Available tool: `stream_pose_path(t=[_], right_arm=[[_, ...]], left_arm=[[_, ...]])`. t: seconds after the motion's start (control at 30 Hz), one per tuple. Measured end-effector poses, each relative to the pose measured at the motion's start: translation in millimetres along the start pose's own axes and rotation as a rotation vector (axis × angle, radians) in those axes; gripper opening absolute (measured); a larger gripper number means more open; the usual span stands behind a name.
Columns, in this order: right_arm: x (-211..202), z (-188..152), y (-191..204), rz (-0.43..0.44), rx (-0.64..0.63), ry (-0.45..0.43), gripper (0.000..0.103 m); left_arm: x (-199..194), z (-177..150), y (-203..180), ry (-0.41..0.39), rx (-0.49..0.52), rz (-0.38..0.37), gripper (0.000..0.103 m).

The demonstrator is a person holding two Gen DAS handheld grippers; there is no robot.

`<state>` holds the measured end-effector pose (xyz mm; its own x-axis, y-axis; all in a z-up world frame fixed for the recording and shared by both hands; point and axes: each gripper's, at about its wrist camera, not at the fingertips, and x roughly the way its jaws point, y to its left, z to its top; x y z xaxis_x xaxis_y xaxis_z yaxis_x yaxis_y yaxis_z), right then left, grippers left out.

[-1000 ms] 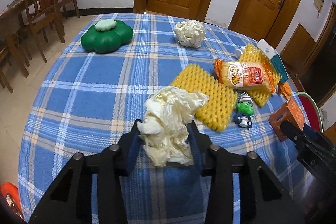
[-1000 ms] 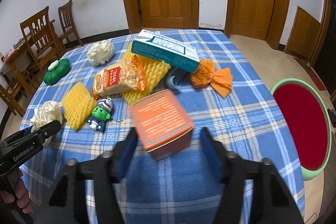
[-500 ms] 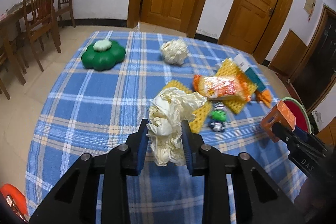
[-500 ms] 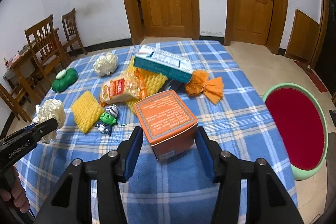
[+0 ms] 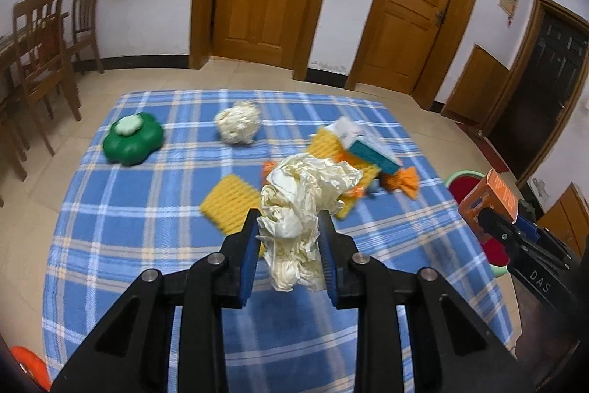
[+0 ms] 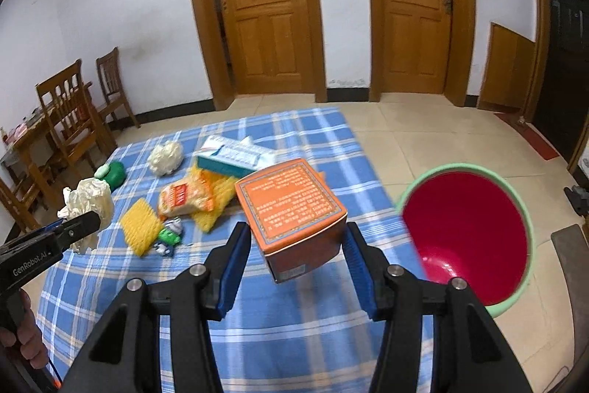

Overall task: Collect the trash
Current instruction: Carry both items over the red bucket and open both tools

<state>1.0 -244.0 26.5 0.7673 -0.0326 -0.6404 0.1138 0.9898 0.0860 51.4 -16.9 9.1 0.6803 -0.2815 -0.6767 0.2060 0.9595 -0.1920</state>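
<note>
Both grippers angle downward above the blue plaid tablecloth (image 5: 110,209). The left gripper (image 5: 287,227) pinches a crumpled cream paper wad (image 5: 302,201) that stands upright between its pads. The right gripper (image 6: 296,245) clamps an orange box (image 6: 294,205), lifted clear of the cloth, one corner pointing down, beside the red-lined bin (image 6: 515,194).

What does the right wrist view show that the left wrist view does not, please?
Only the right wrist view shows the toy figure and the snack bag clearly. Only the left wrist view shows the orange bow. Both show the crumpled paper in the left gripper, the orange box in the right gripper, and the bin.
</note>
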Motion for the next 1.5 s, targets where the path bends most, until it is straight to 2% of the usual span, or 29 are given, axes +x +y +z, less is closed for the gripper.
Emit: stream_pose_path(t=[0.5, 0.83, 1.2, 1.5], right_arm=[[-7, -6, -99, -0.165, 0.115, 0.010, 0.055], [5, -22, -152, -0.227, 0.208, 0.055, 0.055], [19, -34, -193, -0.250, 0.290, 0.081, 0.056], [9, -37, -217, -0.271, 0.336, 0.051, 0.060]], left_arm=[[44, 22, -111, 0.084, 0.154, -0.150, 0.030], [80, 19, -181, 0.136, 0.263, -0.200, 0.030], [117, 8, -229, 0.200, 0.338, -0.238, 0.030], [136, 0, -260, 0.236, 0.393, -0.270, 0.031]])
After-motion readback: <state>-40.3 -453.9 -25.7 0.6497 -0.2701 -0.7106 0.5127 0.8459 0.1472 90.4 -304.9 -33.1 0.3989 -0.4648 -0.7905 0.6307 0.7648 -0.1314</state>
